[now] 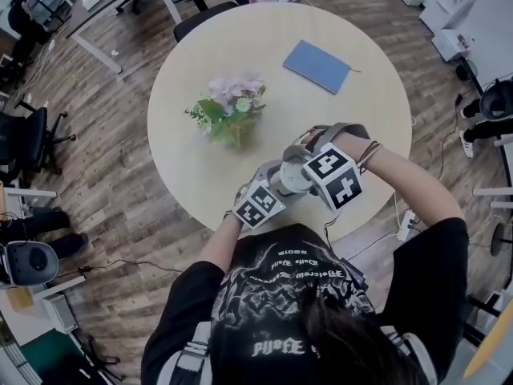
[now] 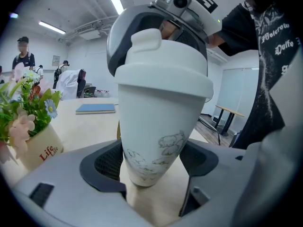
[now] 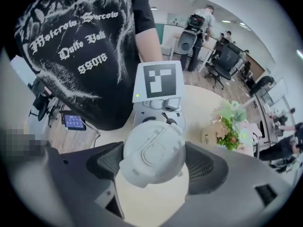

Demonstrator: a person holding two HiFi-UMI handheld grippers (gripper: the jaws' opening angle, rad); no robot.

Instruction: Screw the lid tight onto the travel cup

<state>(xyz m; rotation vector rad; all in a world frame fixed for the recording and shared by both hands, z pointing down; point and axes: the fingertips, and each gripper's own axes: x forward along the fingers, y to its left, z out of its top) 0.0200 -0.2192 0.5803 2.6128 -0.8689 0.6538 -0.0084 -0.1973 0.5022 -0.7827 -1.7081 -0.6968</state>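
The white travel cup stands upright near the front edge of the round table, its lid sitting on top. My left gripper holds the cup low on its body, both pads against its sides. From above, my right gripper straddles the lid, and the dark pads touch the lid's rim on both sides. In the head view the lid shows between the left gripper and the right gripper. The cup body is hidden there.
A potted bunch of flowers stands left of the cup, mid-table. A blue notebook lies at the far side. The person's torso is close behind the table's near edge. Office chairs and desks stand around on the wood floor.
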